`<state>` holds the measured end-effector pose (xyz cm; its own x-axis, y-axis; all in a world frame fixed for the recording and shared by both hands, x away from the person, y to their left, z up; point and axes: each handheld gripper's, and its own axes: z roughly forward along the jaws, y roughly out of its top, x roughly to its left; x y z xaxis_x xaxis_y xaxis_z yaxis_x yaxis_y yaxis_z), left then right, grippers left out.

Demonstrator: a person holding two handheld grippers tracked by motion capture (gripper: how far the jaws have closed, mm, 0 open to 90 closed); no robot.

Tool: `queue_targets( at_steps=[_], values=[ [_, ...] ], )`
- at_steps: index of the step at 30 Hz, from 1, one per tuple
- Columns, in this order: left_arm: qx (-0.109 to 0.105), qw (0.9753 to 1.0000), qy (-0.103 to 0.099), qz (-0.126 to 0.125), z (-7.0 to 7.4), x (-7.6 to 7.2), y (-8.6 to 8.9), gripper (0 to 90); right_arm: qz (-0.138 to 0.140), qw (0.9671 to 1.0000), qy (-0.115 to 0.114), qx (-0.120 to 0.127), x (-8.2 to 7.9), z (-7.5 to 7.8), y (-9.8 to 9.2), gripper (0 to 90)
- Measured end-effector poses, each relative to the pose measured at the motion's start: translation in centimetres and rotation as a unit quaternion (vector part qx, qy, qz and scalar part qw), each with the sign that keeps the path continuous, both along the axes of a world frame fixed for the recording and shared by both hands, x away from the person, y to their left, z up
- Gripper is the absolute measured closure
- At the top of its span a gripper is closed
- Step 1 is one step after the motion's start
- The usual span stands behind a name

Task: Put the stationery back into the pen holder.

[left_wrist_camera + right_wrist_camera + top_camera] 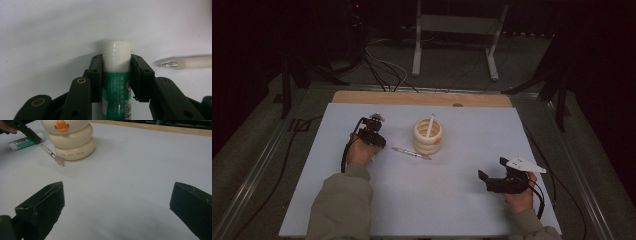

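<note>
The left gripper (116, 75) is clamped on a glue stick (116, 82), one black jaw on each side of the green and white tube. In the high view this gripper (373, 131) sits toward the left side of the white sheet (452, 200), a bit nearer the far edge than the near one. In the right gripper view the glue stick (21, 143) seems to lie flat on the sheet, so I think the step in hand is the grab, and the lift has not begun yet.

The next move is likely to lift the glue stick and carry it to the pen holder (428, 136), which stands near the middle of the sheet. It is a cream, ring-stacked cup with a little orange beak (62, 125). The stick would have to be tipped upright to go in at the top.

A few things may get in the way. A clear pen (411, 153) lies flat on the sheet between the left gripper and the holder, its tip (168, 64) just beside the glue stick. A low carry could knock it. A white pen (430, 125) already stands in the holder and leans, so there is less room inside.

The right gripper (493, 176) is near the right near corner of the sheet. Its jaws are wide apart and hold nothing. It is well apart from the holder.
</note>
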<state>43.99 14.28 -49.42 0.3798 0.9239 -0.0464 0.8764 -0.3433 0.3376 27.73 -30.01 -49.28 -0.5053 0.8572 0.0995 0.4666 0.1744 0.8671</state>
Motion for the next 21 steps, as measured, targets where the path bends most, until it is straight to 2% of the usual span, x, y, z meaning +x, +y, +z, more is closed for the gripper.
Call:
queue_targets(
  at_steps=[8, 21],
  values=[
    [0.004, 1.0, -0.001, -0.006, 0.1, -0.1, -0.1, 66.4, 0.0, 1.0, 0.001, 0.0, 0.0, 0.0, 0.0, 0.0],
    [-0.012, 0.9997, -0.019, -0.006, 1.1, -0.3, -0.2, 66.4, -0.001, 1.0, -0.001, 0.0, 0.0, 0.0, -0.1, 0.0]
  ],
)
